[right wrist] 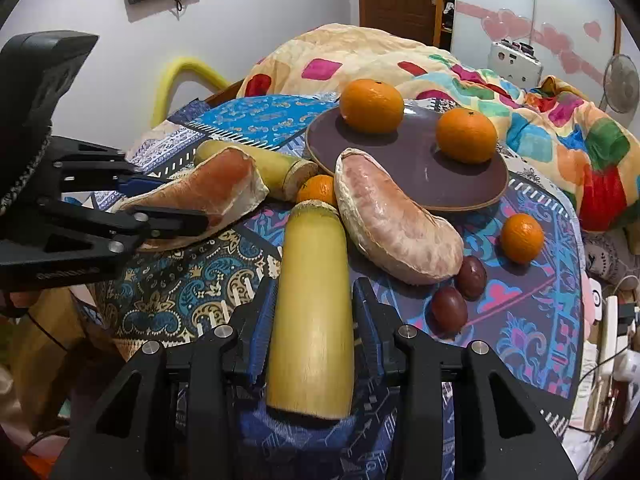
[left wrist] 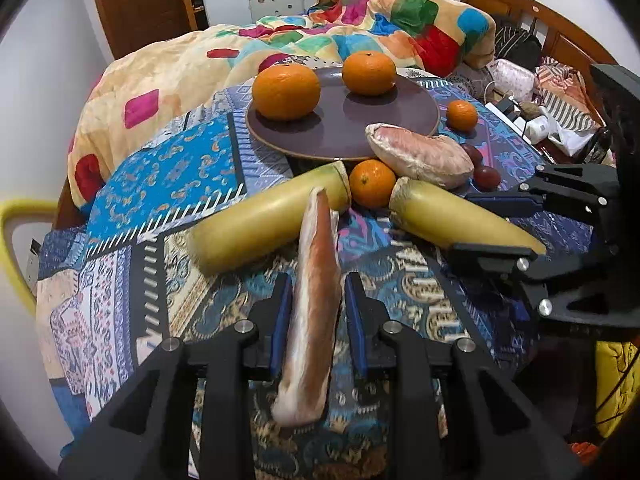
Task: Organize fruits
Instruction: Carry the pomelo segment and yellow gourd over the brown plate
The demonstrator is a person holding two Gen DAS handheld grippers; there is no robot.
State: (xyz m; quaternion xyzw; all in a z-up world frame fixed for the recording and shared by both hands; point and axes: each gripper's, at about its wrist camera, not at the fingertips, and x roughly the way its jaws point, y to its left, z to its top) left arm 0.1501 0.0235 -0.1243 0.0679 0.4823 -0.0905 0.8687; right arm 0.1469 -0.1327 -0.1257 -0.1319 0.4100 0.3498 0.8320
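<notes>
**Both grippers straddling fruit, plate far ahead**

My left gripper [left wrist: 316, 312] brackets the near pomelo wedge [left wrist: 312, 300]; my right gripper [right wrist: 314, 320] brackets a sugarcane piece [right wrist: 312, 312]. Whether either pinches, I cannot tell. Next I'd squeeze, lift toward the plate [left wrist: 320, 136].

My right gripper [right wrist: 312, 320] straddles a yellow sugarcane piece [right wrist: 310, 320] at lower center of the frame, blue pads just beside its flanks. At left, my left gripper [right wrist: 176, 204] brackets a pomelo wedge [right wrist: 212, 188]. In the upper middle, 2 oranges [right wrist: 372, 106] sit on a brown plate [right wrist: 400, 176].
</notes>
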